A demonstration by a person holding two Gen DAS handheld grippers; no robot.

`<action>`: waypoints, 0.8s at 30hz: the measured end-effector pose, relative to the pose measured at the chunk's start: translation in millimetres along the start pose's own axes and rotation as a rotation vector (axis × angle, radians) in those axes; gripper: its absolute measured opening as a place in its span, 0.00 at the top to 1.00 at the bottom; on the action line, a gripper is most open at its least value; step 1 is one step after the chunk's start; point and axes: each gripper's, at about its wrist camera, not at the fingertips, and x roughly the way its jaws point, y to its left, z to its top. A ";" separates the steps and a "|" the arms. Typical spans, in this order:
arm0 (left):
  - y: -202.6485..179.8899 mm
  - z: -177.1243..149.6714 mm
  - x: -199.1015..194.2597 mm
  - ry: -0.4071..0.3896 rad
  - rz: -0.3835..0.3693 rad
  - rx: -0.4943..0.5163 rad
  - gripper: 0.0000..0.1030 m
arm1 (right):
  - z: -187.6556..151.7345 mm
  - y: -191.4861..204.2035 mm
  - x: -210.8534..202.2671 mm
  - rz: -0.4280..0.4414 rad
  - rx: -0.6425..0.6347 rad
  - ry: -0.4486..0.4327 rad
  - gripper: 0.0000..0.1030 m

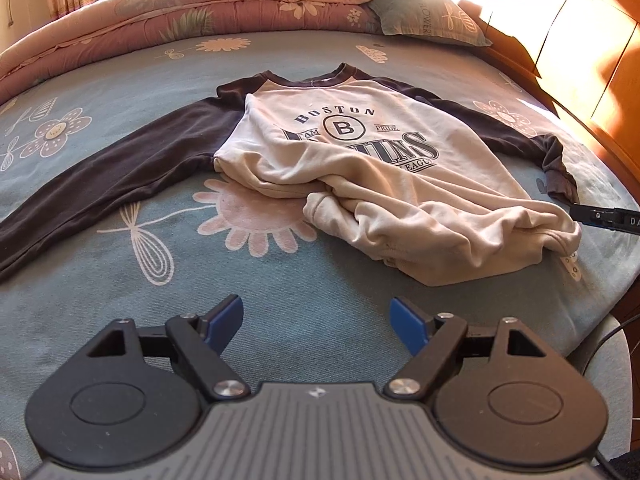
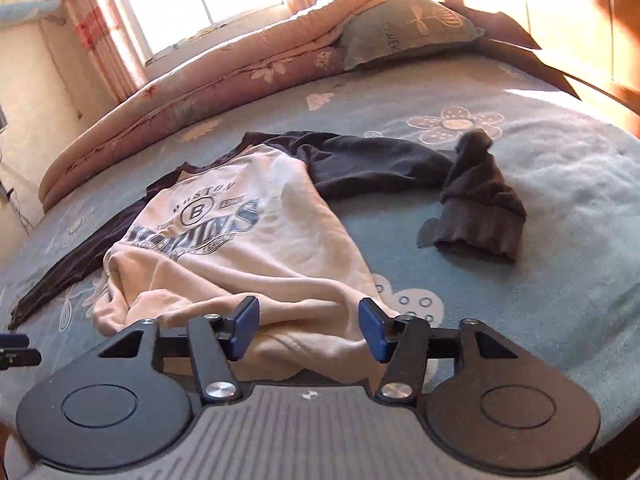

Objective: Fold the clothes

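A cream sweatshirt (image 1: 348, 152) with dark sleeves and a "Boston" print lies face up on the bed, its hem crumpled toward me. Its left sleeve (image 1: 100, 184) lies stretched out flat. The right sleeve's cuff (image 2: 480, 216) is bunched into a small heap. My left gripper (image 1: 318, 308) hovers open over bare sheet, short of the hem, with nothing between its fingers. My right gripper (image 2: 308, 312) is open just above the rumpled hem (image 2: 304, 344), and its blue pads are clear of the cloth. Its tip (image 1: 600, 216) shows by the hem's right corner.
The blue flowered bedsheet (image 1: 280, 344) covers the bed. A folded pink quilt (image 1: 240, 4) and a pillow (image 1: 428, 16) lie along the far side. A wooden headboard (image 1: 580, 60) rises at the right, and a bright window (image 2: 208, 0) with curtains is behind.
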 end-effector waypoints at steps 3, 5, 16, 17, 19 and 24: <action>10.7 -4.4 -2.1 -0.023 -0.016 -0.038 0.20 | 6.1 63.7 11.4 0.054 -0.231 0.004 0.26; 18.2 -8.7 -1.9 -0.023 -0.016 -0.050 0.18 | 7.5 97.3 23.0 0.111 -0.314 0.021 0.23; 61.7 -22.2 10.0 0.007 0.012 -0.141 0.17 | -10.6 212.2 120.9 0.122 -0.677 0.191 0.23; 63.3 -20.9 12.3 0.006 0.004 -0.146 0.17 | -5.7 210.2 122.2 0.104 -0.675 0.181 0.23; 65.0 -18.0 17.2 0.004 -0.014 -0.155 0.17 | 13.9 196.2 121.4 0.093 -0.626 0.151 0.23; 52.8 -4.9 35.8 0.000 -0.095 -0.154 0.17 | 49.7 148.5 138.9 0.020 -0.500 0.147 0.23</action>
